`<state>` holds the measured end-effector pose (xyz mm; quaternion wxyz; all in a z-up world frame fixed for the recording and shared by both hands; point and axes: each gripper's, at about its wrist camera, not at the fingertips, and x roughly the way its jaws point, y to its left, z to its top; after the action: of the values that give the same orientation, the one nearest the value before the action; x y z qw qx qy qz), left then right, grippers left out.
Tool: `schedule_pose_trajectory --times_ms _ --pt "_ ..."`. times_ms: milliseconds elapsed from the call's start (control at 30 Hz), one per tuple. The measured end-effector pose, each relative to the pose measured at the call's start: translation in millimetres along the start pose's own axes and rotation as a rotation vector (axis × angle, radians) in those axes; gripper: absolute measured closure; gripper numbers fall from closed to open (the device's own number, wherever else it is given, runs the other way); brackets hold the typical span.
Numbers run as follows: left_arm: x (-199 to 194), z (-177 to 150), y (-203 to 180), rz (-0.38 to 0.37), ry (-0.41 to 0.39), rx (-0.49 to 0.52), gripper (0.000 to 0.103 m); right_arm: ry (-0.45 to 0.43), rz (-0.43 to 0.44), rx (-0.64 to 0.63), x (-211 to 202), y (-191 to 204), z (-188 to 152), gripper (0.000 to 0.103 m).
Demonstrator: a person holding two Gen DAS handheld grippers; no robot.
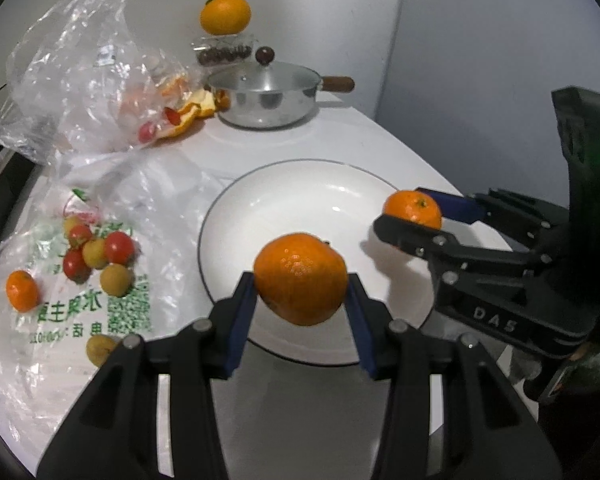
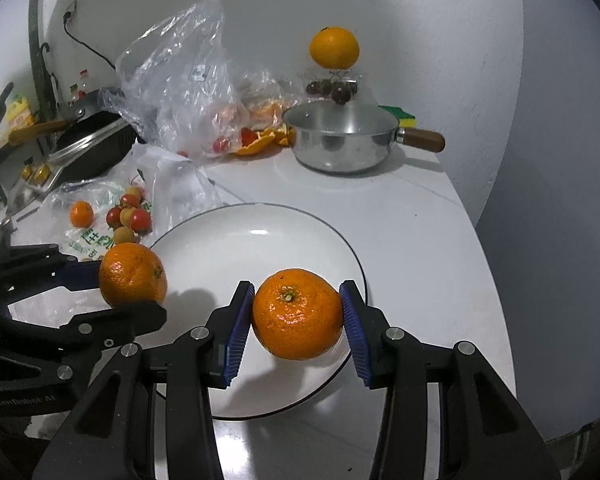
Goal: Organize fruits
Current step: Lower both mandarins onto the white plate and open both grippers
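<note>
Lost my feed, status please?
Left tool shut on mandarin, over plate. Right tool shut on second mandarin, above plate's right edge. Plate bare, nothing in the way.

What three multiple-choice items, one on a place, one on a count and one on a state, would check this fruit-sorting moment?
1. Where is the large orange at the back?
A. On a clear box of dark fruit behind the pot
B. Inside the plate
C. In the black pan

2. How many tangerines are held in grippers?
A. None
B. One
C. Two

3. What is the state of the white plate?
A. Stacked with tomatoes
B. Nothing lies in it yet
C. Covered by the bag

Answers:
1. A: it sits on top of the clear box behind the steel pot.
2. C: the left gripper clamps one tangerine, and the right gripper clamps another tangerine.
3. B: both fruits hang above the plate in closed fingers; its surface shows bare.
</note>
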<state>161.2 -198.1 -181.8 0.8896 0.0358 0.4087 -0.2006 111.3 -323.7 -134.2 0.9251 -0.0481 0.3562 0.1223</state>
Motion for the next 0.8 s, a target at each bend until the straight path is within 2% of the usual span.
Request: schedule_pose_trajectory --times_ms 267,500,567,733,800 --pt "9.6 -5.2 -6.0 -0.045 0.05 -0.008 0.057 0.034 -0.001 -0.001 10.3 -2.9 -7.4 0.056" --pt "9.0 -10.3 -7.7 -0.057 0.064 -0.012 0.056 0.05 -0.001 0.006 11.6 -1.4 -11.2 0.056" --pt "4.6 -11.1 -7.4 -0.057 0.053 -0.014 0.052 0.055 0.0 0.007 11.6 -0.3 -11.4 0.056" --pt "-3.0 -10.6 -2.2 -0.049 0.028 -0.027 0.049 0.063 -0.009 0.009 9.3 1.6 -10.3 0.056" --pt "-7.5 -11.8 0.9 -0.041 0.02 -0.035 0.043 0.06 -0.015 0.008 7.4 2.3 -9.6 0.056"
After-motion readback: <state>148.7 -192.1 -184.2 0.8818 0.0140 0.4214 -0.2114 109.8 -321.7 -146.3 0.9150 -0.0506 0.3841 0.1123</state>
